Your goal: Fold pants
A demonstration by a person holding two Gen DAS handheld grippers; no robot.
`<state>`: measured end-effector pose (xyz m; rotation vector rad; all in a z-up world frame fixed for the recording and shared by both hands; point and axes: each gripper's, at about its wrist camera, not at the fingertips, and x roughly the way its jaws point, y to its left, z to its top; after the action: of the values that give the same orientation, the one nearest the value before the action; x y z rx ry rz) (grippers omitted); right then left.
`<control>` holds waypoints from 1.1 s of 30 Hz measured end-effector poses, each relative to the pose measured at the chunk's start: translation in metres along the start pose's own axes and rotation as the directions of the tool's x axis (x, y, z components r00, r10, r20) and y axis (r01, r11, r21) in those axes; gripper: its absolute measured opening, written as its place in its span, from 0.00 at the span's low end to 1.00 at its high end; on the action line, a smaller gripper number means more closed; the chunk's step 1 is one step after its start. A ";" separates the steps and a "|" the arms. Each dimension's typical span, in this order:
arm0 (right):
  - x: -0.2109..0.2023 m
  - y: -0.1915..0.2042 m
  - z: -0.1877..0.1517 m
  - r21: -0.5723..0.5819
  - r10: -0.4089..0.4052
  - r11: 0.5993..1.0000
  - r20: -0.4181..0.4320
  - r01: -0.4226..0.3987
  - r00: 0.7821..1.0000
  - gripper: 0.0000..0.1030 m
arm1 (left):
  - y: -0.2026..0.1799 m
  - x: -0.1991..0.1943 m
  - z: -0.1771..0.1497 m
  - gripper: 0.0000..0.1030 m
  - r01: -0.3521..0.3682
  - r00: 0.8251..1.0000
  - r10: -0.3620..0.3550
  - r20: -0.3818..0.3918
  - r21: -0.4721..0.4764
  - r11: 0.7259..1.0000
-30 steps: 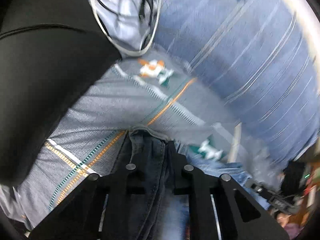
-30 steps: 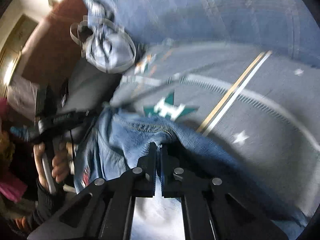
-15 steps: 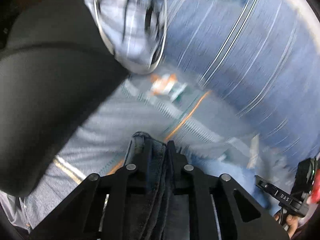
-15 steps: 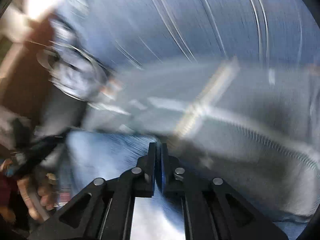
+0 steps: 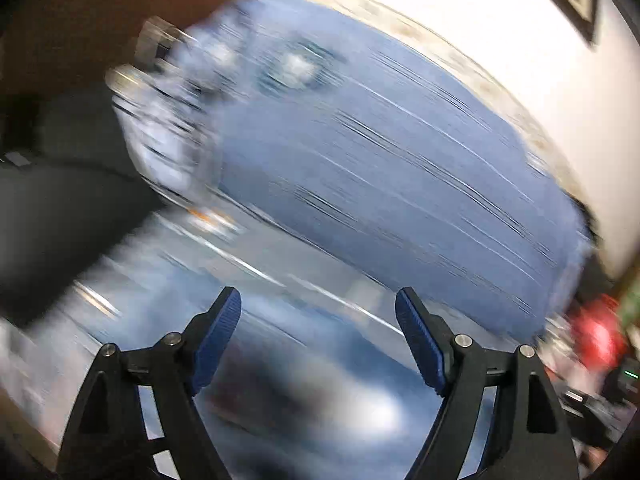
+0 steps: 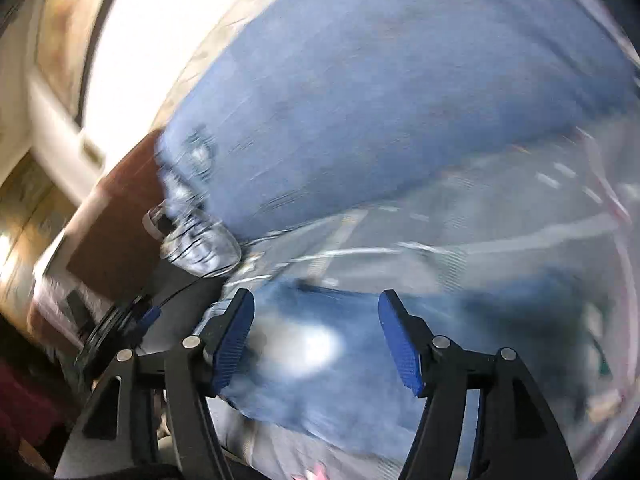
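Both your left gripper [image 5: 318, 308] and right gripper [image 6: 316, 310] have just been opening and stand wide, empty; the jeans [image 6: 320, 352] lie below on the bedspread [image 6: 500, 240]. Loose folds may spring open.

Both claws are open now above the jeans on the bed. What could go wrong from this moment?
1. The jeans look bunched rather than flat under the right claw, whose jaws have just been opening with nothing between them, so the fold may come out uneven.
2. The left claw has also just been opening, and a loop of cable lies close to the jeans; a fast sweep could snag it. Both views are blurred.
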<state>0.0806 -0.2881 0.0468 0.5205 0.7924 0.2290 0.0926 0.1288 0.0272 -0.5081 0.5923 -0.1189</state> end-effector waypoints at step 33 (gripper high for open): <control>0.009 -0.138 0.027 0.113 -0.271 0.956 -0.015 0.271 0.962 0.15 | -0.243 0.085 -0.241 0.78 0.319 0.889 -0.068 -0.454 0.505 0.802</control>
<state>0.1064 -0.4115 -0.0153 0.5130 0.8702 -0.0713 0.0359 -0.2059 -0.0678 0.0561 0.8799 -0.6041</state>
